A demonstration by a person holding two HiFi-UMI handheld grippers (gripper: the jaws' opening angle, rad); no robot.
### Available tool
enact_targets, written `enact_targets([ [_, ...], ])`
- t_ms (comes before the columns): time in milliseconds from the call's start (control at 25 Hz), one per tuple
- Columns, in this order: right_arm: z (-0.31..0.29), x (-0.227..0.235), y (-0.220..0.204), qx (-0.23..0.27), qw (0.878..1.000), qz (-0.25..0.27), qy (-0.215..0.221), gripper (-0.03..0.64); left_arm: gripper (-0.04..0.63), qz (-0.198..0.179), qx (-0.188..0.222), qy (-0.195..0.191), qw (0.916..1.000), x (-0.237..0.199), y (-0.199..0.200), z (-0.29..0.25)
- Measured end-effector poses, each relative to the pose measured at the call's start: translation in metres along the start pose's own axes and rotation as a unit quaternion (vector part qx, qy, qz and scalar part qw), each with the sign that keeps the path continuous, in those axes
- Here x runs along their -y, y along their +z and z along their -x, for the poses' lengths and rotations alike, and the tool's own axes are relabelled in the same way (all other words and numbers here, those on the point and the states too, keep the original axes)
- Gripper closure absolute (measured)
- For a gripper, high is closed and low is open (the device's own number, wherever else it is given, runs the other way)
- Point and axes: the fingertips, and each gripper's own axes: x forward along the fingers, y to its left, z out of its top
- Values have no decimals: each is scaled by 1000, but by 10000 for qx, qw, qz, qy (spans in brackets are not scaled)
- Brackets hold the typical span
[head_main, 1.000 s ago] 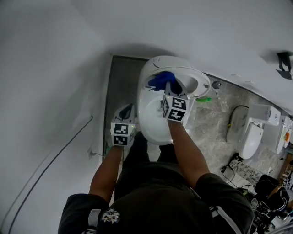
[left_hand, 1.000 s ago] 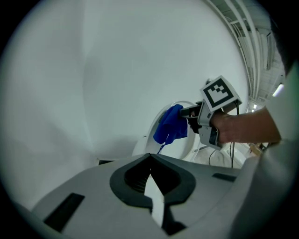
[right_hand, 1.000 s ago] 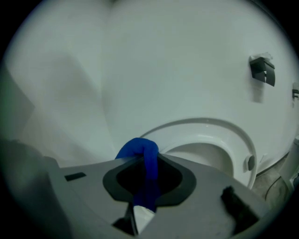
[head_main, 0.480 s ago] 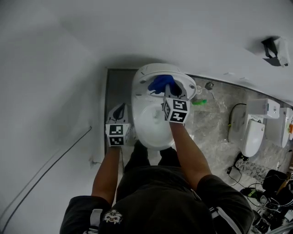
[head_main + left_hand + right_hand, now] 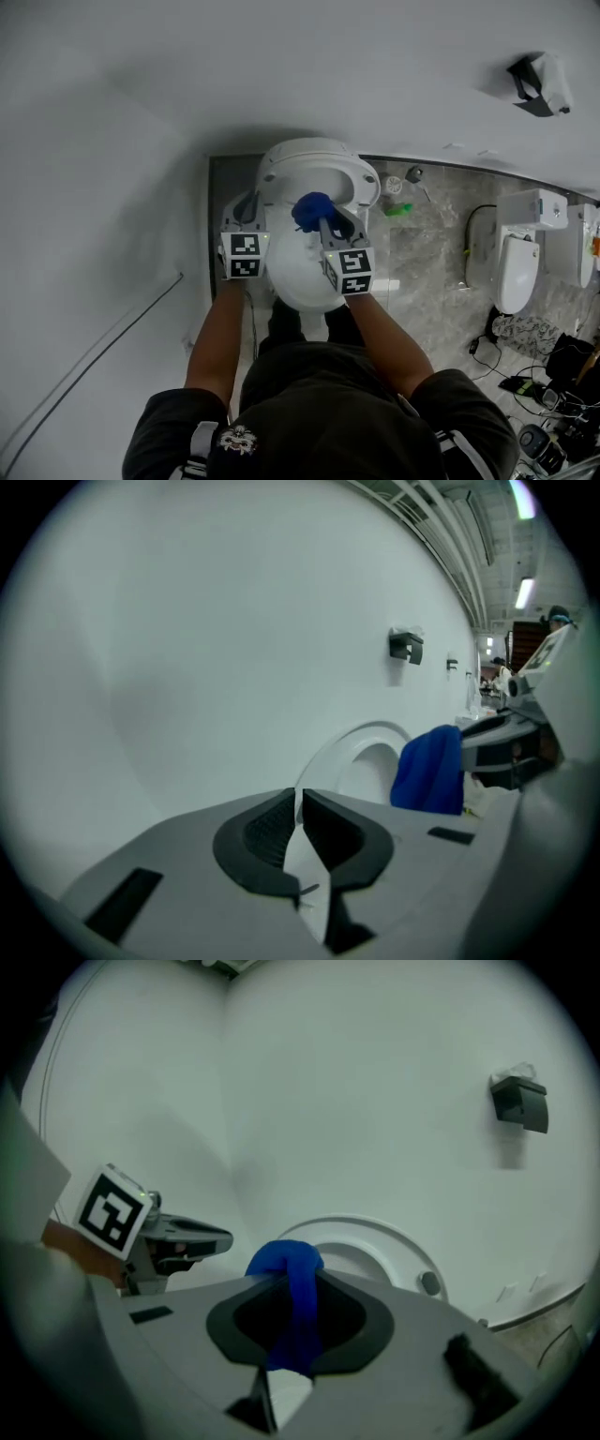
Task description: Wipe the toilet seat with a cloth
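A white wall (image 5: 281, 75) is seen behind the toilet (image 5: 295, 272), and a grey marbled floor (image 5: 431, 253) is spread to the right of the toilet. The toilet itself is viewed from steeply above, with its white toilet seat (image 5: 366, 178) lying as a ring at the end nearest the wall. A second toilet (image 5: 516, 267) is set well to the right of the toilet. The person's dark-clothed body (image 5: 319, 403) is placed at the toilet's near end, with both forearms stretched out towards it.

The left claw (image 5: 248, 202) is held just beside the toilet's left edge; its jaws are pressed together and nothing is caught between them. The right claw (image 5: 323, 220) is held over the toilet, close to the seat ring, and its jaws are pinched on the blue cloth (image 5: 309, 211). The cloth is bunched into a knot-like lump above the jaws. A small green object (image 5: 398, 210) is seen on the floor just right of the toilet.
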Motion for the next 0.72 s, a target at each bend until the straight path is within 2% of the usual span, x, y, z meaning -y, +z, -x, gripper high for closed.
enact_targets([
  [120,11,0,-15,-171,9998,-40,133,558,574,-468,-89,-126,9988,9,10,-17],
  [160,15,0,-20,-223,9996,-53,161,558,548,-678,-129,-159,9975,11,12,-22],
  [280,25,4,-32,-342,9992,-89,188,558,464,-1247,-252,-267,9915,19,15,-36],
  [440,41,13,-36,-338,9992,-23,198,558,436,-1811,-514,-487,9809,31,15,-57],
  [560,52,13,-36,-256,9995,118,147,558,434,-2115,-768,-536,9729,32,9,-69],
  [720,63,8,-38,-215,9997,31,121,558,433,-2226,-987,-573,9682,28,-2,-76],
])
